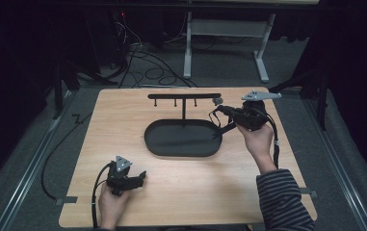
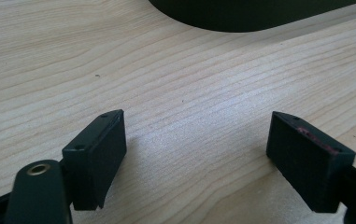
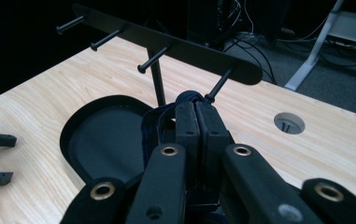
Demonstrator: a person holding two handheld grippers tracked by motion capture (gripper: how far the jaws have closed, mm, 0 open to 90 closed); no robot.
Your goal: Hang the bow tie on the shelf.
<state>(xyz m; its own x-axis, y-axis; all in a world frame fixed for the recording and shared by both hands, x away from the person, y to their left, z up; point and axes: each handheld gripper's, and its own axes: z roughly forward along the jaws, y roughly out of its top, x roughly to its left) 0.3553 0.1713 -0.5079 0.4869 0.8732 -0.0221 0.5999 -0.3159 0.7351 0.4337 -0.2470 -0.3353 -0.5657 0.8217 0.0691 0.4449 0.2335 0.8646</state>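
The right gripper (image 3: 195, 105) is clenched on a dark blue strap (image 3: 153, 125), held up just beside the end peg (image 3: 220, 84) of the black rack (image 3: 166, 39); the loop's top is close to that peg's tip but not yet over it (whether they touch is unclear). To hang it well, lift the loop clear of the knob, slide it along the peg toward the bar, then let go. The left gripper (image 2: 194, 156) rests released on the table (image 2: 175, 88), near the oval tray (image 1: 181, 139).
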